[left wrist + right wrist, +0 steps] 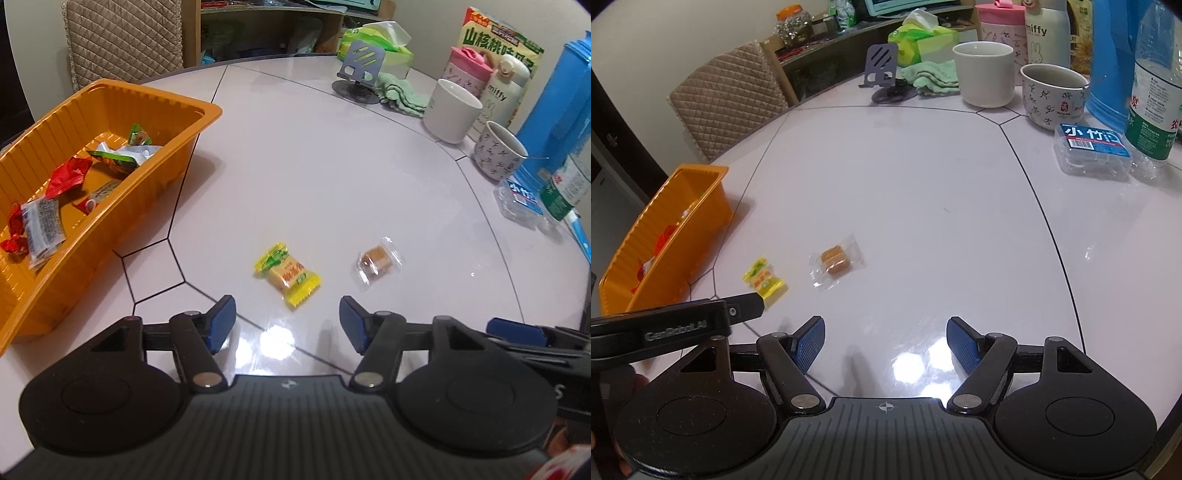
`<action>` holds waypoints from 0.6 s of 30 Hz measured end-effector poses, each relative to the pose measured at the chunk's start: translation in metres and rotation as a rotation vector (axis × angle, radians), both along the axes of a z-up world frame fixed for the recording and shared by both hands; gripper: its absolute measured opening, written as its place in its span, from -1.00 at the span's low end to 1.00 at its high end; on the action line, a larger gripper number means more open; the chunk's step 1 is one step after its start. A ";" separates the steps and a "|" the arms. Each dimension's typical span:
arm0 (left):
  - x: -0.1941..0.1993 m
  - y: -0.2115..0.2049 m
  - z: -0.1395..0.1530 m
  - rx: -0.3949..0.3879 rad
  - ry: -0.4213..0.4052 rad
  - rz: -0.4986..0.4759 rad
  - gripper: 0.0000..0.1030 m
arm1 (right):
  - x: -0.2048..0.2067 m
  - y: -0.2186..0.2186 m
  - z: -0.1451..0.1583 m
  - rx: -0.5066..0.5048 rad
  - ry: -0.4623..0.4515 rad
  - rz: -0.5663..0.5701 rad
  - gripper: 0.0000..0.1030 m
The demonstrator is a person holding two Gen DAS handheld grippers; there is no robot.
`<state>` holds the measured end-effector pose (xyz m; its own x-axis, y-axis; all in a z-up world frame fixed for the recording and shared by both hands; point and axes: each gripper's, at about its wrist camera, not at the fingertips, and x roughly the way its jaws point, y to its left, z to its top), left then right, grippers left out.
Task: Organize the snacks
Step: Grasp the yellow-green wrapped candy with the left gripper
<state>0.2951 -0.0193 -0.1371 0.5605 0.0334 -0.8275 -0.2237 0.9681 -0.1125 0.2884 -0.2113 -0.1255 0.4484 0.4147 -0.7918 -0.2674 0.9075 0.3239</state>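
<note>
Lying on the pale table [332,166] just ahead of your left gripper [288,321] is a yellow-wrapped snack [287,275], set at a slant, its near end close to the gap between the blue pads [221,319]. Your left jaws stand apart with nothing between them; they touch no snack. Just to the right of it, apart from it, lies a brown snack in a clear wrapper [376,264]. From the right wrist view the same brown snack [834,261] sits ahead and to the left of your right gripper [885,343], whose jaws are also spread and bare, well short of it. The yellow snack [764,282] shows there too, with the tip of your left gripper reaching in just beside it.

To the left stands an orange tray [173,158], already holding several wrapped snacks: red ones [68,175], a green one [139,136], and a dark speckled packet [42,225].

Along the far and right side of the table you have a white mug [452,110], a patterned cup [498,149], a small clear box with a blue label [1093,149], a water bottle [1156,85], a blue jug [561,96], a phone stand [360,68], a green cloth [400,92] and a tissue pack [380,40]. A quilted chair back [125,40] stands beyond the table.
</note>
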 end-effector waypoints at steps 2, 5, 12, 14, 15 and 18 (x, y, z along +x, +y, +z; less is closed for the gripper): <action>0.005 0.000 -0.003 0.000 0.004 0.006 0.05 | 0.003 -0.001 -0.001 0.003 0.000 -0.008 0.41; 0.013 0.001 -0.007 -0.002 -0.001 0.020 0.00 | 0.008 -0.002 -0.001 0.003 -0.003 -0.019 0.41; 0.030 0.005 -0.015 0.011 -0.010 0.040 -0.01 | 0.012 -0.004 -0.005 0.002 0.003 -0.033 0.41; 0.034 0.007 -0.020 0.020 -0.003 0.043 -0.08 | 0.012 -0.003 -0.006 -0.001 0.007 -0.033 0.41; 0.035 0.007 -0.021 0.026 -0.005 0.040 -0.08 | 0.012 -0.002 -0.007 -0.001 0.008 -0.032 0.41; 0.033 0.010 -0.021 0.031 -0.013 0.023 -0.14 | 0.012 -0.001 -0.008 -0.003 0.007 -0.027 0.41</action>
